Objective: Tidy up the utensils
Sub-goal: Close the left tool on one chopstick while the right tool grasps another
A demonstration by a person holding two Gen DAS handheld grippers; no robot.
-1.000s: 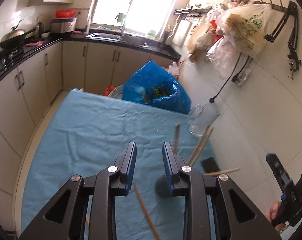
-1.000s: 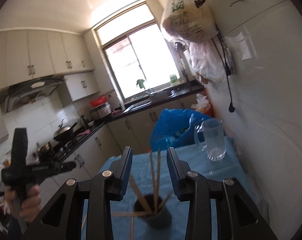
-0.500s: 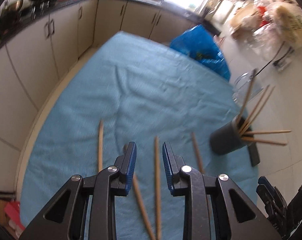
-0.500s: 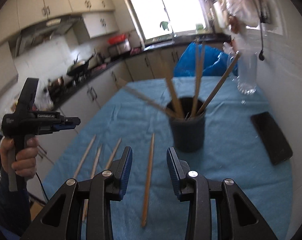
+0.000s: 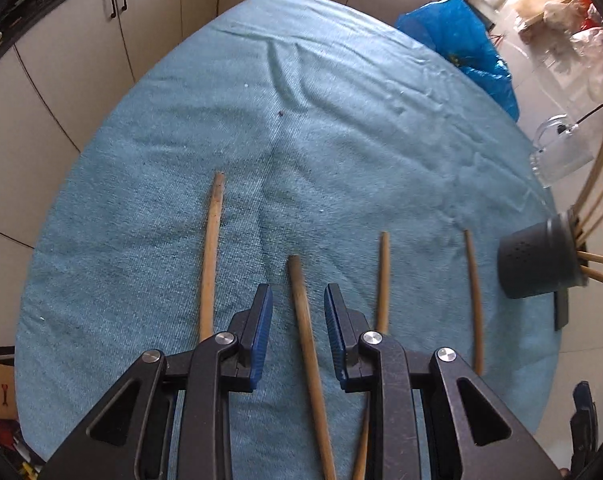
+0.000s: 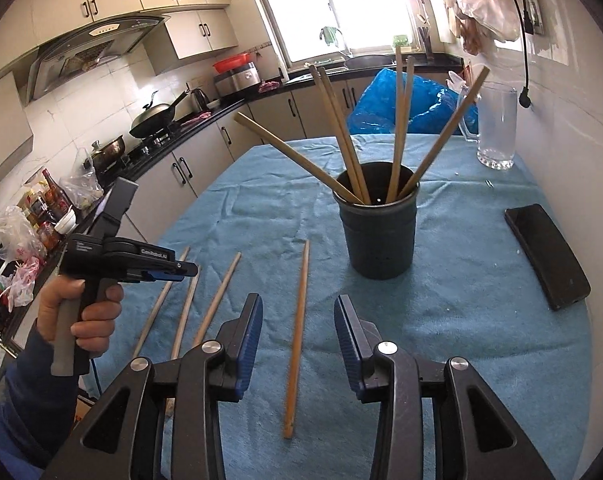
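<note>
Chopsticks lying loose on the blue cloth (image 5: 341,128)
Left gripper (image 5: 297,312) is straddling one chopstick (image 5: 307,336), unclenched — right gripper (image 6: 297,336) has just been opening, straddling another chopstick (image 6: 298,320), grasping nothing.

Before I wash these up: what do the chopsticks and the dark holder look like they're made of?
Chopsticks: likely bamboo or wood, tan, matte, faint grain. Holder: probably plastic, dark grey, dull, small holes in the wall. I cannot tell for sure.
</note>
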